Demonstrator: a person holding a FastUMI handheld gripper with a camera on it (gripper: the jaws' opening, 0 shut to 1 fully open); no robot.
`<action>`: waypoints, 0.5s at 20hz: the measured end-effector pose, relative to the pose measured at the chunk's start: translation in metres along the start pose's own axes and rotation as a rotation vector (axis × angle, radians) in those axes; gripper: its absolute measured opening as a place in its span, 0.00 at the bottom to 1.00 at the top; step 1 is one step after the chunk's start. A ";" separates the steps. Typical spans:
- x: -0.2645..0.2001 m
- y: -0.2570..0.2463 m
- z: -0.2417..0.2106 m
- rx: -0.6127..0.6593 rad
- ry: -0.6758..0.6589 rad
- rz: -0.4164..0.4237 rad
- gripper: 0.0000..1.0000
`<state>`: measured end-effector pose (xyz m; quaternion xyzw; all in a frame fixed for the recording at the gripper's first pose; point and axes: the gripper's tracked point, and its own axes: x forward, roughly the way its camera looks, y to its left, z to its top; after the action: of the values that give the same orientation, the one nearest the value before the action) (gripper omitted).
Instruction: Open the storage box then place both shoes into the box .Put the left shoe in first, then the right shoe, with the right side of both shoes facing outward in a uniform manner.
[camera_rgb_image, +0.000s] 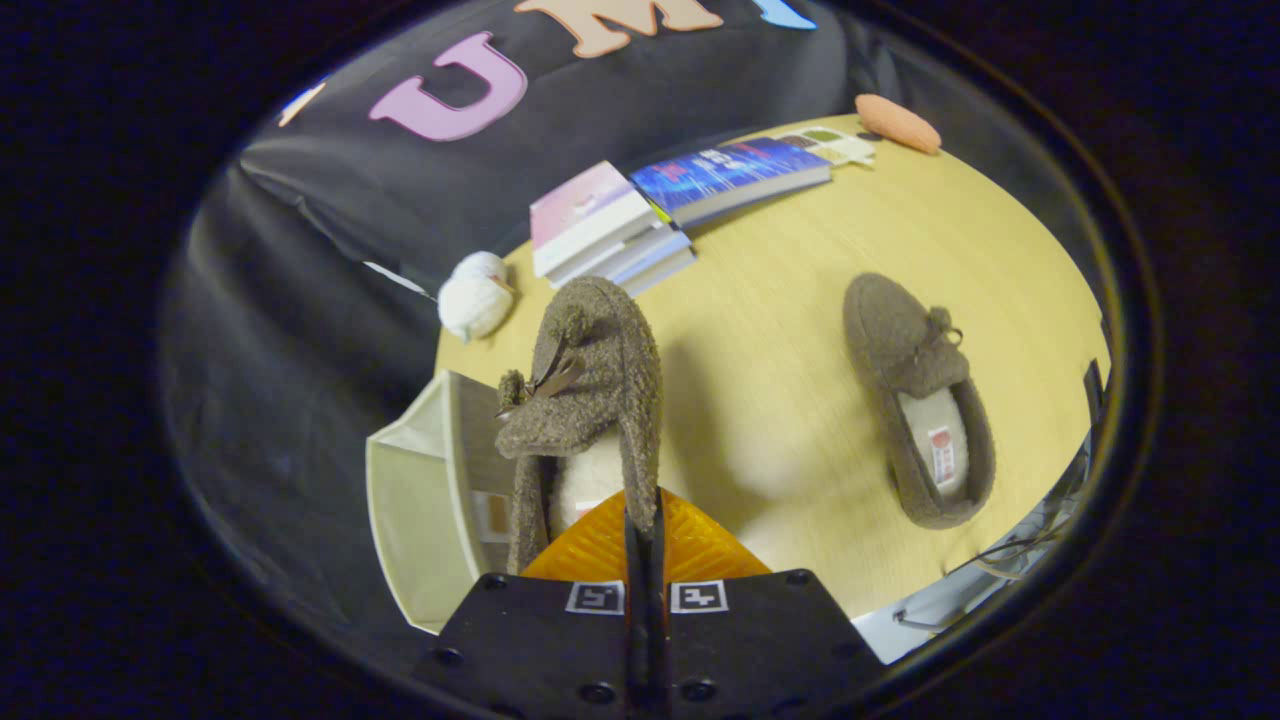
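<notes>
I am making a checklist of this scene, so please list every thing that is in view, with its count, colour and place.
held shoe: 1, brown with cream lining, pinched by its side wall between the fingers, lifted over the box edge
second shoe: 1, brown, lying on the table, right of the fingers
storage box: 1, cream, open, left of the held shoe
books: a small stack, pink cover on top, plus one blue book beside it, beyond the shoes
white plush toy: 1, left of the books
orange object: 1, at the table's far edge
table: 1, light wood
gripper: 1, shut on the held shoe
</notes>
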<state>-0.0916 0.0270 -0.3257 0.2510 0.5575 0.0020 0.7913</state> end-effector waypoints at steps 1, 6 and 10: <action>-0.009 0.014 0.007 -0.012 -0.018 0.028 0.03; -0.043 0.085 0.021 -0.084 -0.068 0.156 0.03; -0.052 0.134 -0.007 -0.147 -0.020 0.238 0.03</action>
<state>-0.0800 0.1322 -0.2282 0.2568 0.5143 0.1343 0.8072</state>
